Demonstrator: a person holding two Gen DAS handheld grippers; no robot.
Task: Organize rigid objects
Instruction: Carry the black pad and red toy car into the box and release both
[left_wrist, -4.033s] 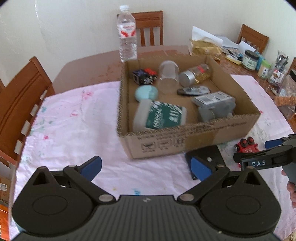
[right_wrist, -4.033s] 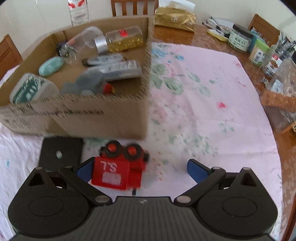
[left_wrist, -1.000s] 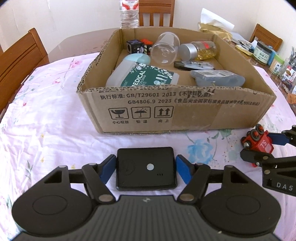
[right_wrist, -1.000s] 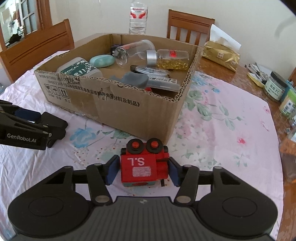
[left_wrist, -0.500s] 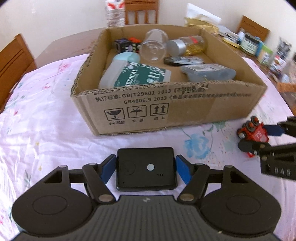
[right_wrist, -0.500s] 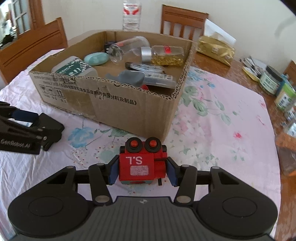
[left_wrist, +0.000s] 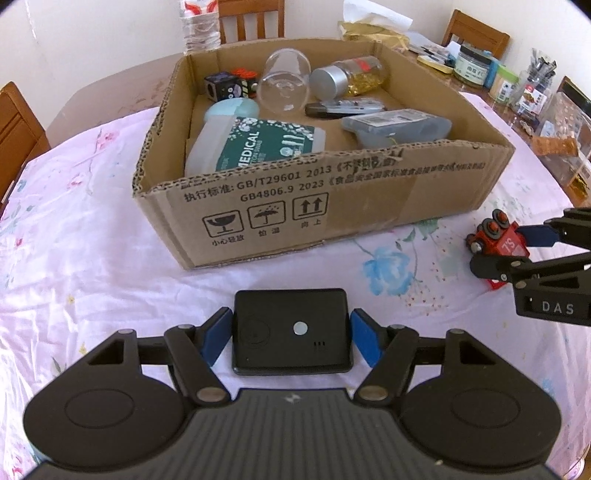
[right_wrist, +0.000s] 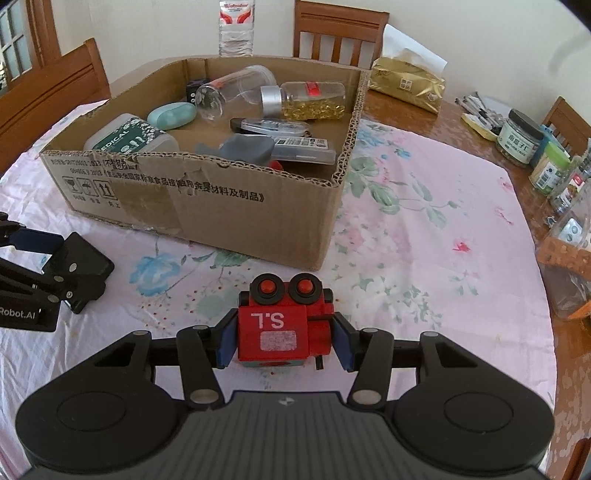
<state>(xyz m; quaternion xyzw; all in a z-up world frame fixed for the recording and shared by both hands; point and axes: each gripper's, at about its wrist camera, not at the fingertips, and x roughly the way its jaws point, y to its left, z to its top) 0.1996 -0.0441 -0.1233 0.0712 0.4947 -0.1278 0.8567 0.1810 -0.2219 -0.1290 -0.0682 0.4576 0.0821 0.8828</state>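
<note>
My left gripper (left_wrist: 291, 332) is shut on a flat black device (left_wrist: 291, 328) and holds it above the tablecloth in front of the cardboard box (left_wrist: 332, 206). My right gripper (right_wrist: 282, 332) is shut on a red toy train (right_wrist: 280, 325) lettered "S.L", lifted near the box's near right corner (right_wrist: 325, 221). The train also shows in the left wrist view (left_wrist: 495, 240), and the black device in the right wrist view (right_wrist: 79, 269). The box holds several objects: a medical wipes tub (left_wrist: 258, 144), a clear jar (left_wrist: 284, 81), a bottle of gold capsules (left_wrist: 351, 75).
The box stands on a pink floral tablecloth (right_wrist: 424, 229). A water bottle (right_wrist: 236, 26) and wooden chairs (right_wrist: 340, 29) are behind it. A gold packet (right_wrist: 406, 83), jars (right_wrist: 521, 136) and clutter line the right edge.
Both grippers have risen with their loads since one second ago. Four seconds ago both were open, and the black device and the train lay on the cloth.
</note>
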